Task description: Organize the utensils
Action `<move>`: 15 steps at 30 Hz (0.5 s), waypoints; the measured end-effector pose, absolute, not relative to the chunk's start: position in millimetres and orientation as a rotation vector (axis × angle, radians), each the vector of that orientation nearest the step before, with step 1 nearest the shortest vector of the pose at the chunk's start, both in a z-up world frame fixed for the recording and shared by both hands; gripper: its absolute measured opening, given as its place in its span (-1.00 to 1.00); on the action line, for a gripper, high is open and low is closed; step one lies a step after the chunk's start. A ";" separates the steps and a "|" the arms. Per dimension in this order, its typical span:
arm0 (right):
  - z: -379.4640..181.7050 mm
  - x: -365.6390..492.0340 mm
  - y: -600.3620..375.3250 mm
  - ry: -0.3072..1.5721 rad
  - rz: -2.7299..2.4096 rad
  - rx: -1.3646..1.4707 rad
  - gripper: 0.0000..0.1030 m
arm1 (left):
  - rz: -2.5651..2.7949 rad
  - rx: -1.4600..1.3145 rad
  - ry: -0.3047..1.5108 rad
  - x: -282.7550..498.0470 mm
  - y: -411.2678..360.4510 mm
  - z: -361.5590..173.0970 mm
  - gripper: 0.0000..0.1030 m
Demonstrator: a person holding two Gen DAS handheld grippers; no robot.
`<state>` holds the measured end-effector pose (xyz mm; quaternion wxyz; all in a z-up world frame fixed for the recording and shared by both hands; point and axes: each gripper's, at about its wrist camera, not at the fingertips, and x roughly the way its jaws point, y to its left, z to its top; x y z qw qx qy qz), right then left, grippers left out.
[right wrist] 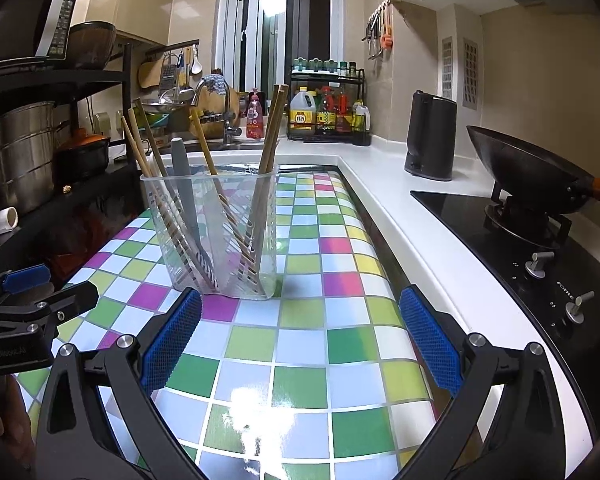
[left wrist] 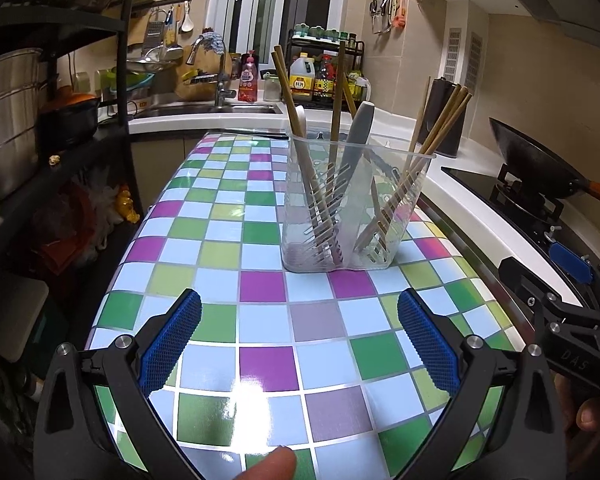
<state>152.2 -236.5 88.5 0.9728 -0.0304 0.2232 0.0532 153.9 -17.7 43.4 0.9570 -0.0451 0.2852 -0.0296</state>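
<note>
kitchen counters wrap around our checkered table (left wrist: 228,248), with a sink (left wrist: 204,110) far back and a black wok (right wrist: 528,168) on the stove at the side. we see the clear holder (left wrist: 352,208) standing up on the table, out in front of both claws. chopsticks (left wrist: 432,140) and a grey handle (left wrist: 358,136) lean in it at many angles, because the holder is wide and they tip to the sides. our left claw (left wrist: 299,344) is spread wide with nothing in it. our right claw (right wrist: 300,346) is spread wide too, and empty. we think both stay wide and low near the table so they are ready to pick something. no loose utensils lie on the table that we can see.
</note>
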 end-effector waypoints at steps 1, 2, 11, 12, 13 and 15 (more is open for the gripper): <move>88.5 152.2 -236.3 0.450 0.108 -0.063 0.89 | -0.059 -0.090 0.580 153.8 -17.9 42.8 0.85; 88.8 151.9 -235.8 0.448 0.106 -0.065 0.89 | -0.060 -0.090 0.582 154.2 -18.0 42.5 0.85; 88.8 151.1 -234.2 0.444 0.106 -0.073 0.89 | -0.069 -0.088 0.581 152.2 -19.7 42.1 0.85; 88.8 151.1 -234.3 0.444 0.105 -0.071 0.89 | -0.070 -0.087 0.581 151.7 -19.9 41.7 0.85; 88.7 151.1 -234.2 0.444 0.105 -0.071 0.89 | -0.070 -0.086 0.581 151.4 -20.1 41.4 0.85; 88.8 151.1 -234.6 0.443 0.105 -0.072 0.89 | -0.068 -0.086 0.582 151.4 -19.6 41.4 0.85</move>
